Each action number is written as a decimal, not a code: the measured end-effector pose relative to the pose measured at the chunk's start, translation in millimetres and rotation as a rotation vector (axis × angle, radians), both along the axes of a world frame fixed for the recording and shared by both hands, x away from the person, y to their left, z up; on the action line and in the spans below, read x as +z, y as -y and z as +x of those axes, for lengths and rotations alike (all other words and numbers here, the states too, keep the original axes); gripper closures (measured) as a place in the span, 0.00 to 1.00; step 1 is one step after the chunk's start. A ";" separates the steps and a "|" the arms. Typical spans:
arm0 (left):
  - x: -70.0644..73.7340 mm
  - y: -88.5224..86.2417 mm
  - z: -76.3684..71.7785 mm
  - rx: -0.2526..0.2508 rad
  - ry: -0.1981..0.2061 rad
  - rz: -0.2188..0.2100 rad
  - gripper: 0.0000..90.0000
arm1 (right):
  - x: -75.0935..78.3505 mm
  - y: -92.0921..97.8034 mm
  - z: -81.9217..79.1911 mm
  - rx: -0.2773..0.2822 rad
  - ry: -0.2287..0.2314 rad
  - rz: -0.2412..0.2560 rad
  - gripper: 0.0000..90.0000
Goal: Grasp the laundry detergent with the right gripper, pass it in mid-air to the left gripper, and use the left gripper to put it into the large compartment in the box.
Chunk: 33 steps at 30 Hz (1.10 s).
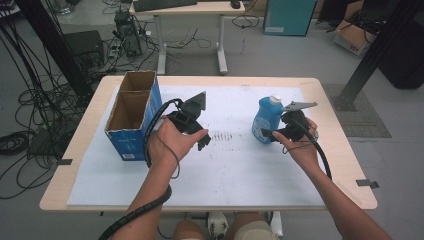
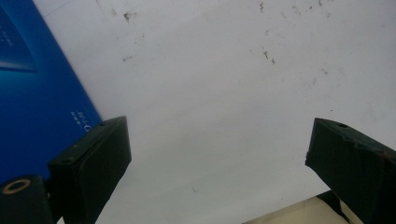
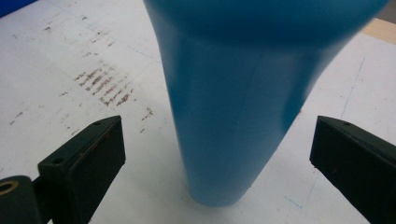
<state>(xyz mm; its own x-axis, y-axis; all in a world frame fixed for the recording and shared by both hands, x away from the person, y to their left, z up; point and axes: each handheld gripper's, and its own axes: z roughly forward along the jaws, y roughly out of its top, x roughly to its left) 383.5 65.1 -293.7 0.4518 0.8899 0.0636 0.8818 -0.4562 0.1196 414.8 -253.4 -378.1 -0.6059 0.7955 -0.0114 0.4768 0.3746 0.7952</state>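
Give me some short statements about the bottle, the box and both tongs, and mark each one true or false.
1. The blue bottle stands upright on the white mat. True.
2. The right tongs are shut on the bottle. False: the jaws are open on either side of it, with gaps.
3. The left tongs are open and hold nothing. True.
4. The cardboard box lies at the right side of the table. False: it stands at the left side, beside the left tongs.
5. The bottle has a red cap. False: the cap is white.
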 end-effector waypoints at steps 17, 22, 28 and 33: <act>1.5 2.9 -1.9 -0.009 0.004 0.002 0.07 | -7.2 -3.8 6.6 -0.018 0.036 0.017 0.03; 4.2 4.2 -1.8 -0.011 0.009 0.004 0.07 | -9.0 -4.9 7.7 -0.021 0.046 0.032 0.03; 5.4 4.4 -2.4 -0.016 0.011 0.005 0.07 | -9.4 -8.5 4.9 -0.047 0.039 0.057 0.03; 5.5 3.6 -3.2 -0.015 0.010 0.002 0.07 | -10.0 -9.6 5.0 -0.048 0.049 0.059 0.03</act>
<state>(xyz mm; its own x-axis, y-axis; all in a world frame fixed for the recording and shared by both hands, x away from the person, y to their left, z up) 380.3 61.5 -288.2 0.4644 0.8828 0.0699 0.8735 -0.4697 0.1280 419.8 -243.8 -388.1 -0.5670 0.8237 0.0077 0.4530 0.3040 0.8380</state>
